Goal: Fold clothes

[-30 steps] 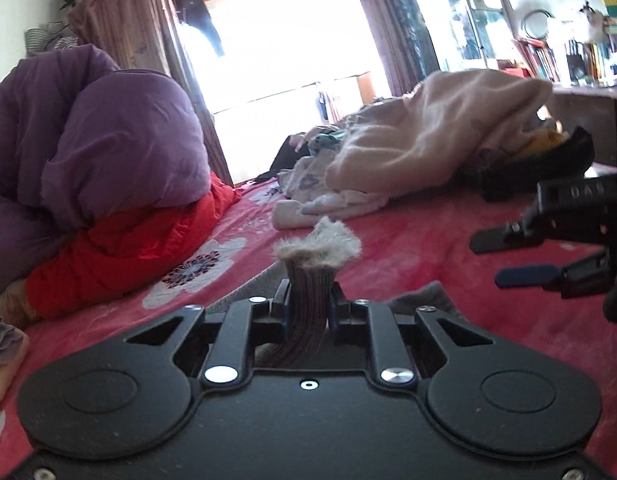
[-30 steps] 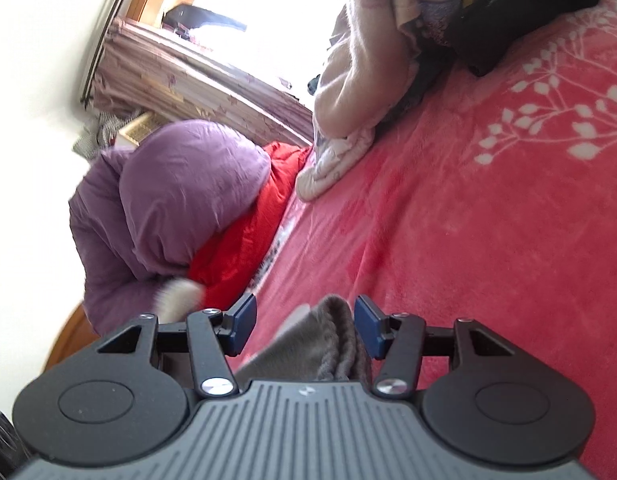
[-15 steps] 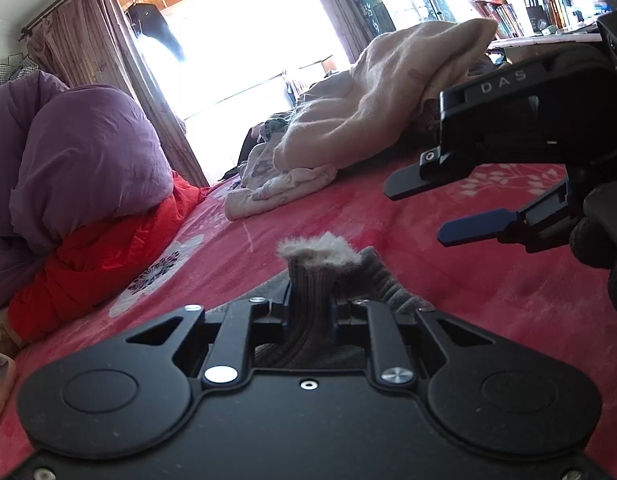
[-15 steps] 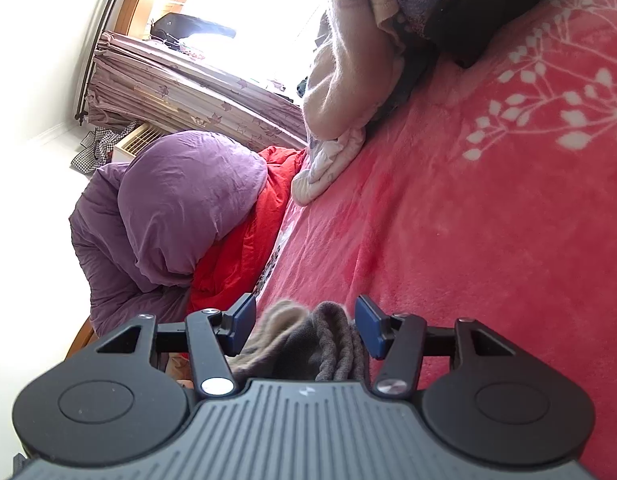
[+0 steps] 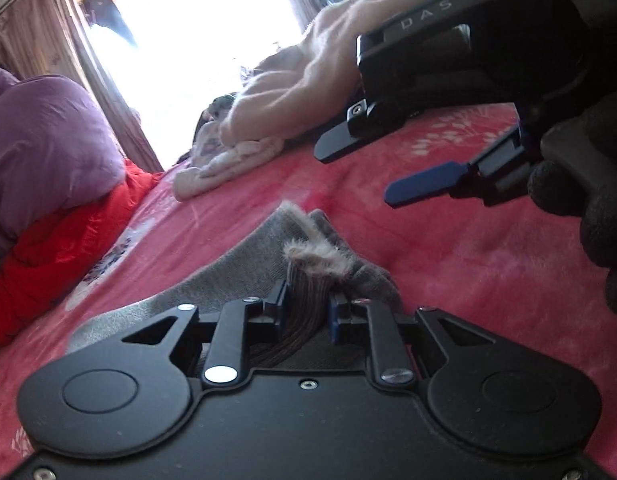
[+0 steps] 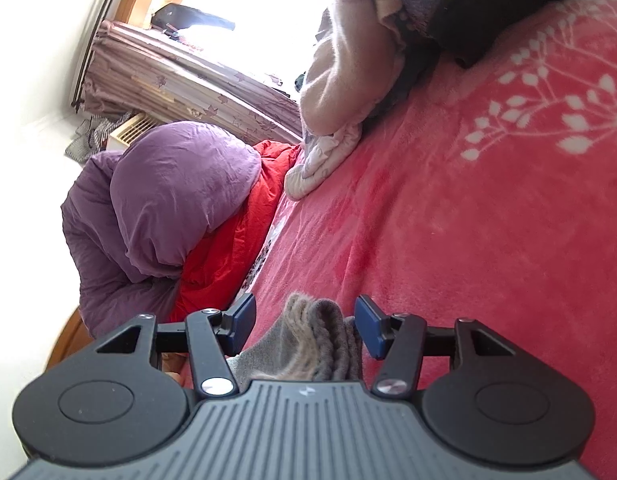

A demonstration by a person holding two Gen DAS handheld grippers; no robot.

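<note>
A grey knitted garment with a fleecy lining lies on the red bedspread. My left gripper is shut on a ribbed edge of it. In the right wrist view my right gripper is open, its blue pads on either side of a bunched fold of the same garment without pinching it. The right gripper also shows in the left wrist view, above and to the right of the garment.
A purple duvet over a red quilt is piled at the left. A heap of pale pink and white clothes and dark clothes lies at the far side of the bed.
The left gripper has lowered toward the bed, laying more of the garment flat. The right gripper has come closer to the left one and stayed open.
</note>
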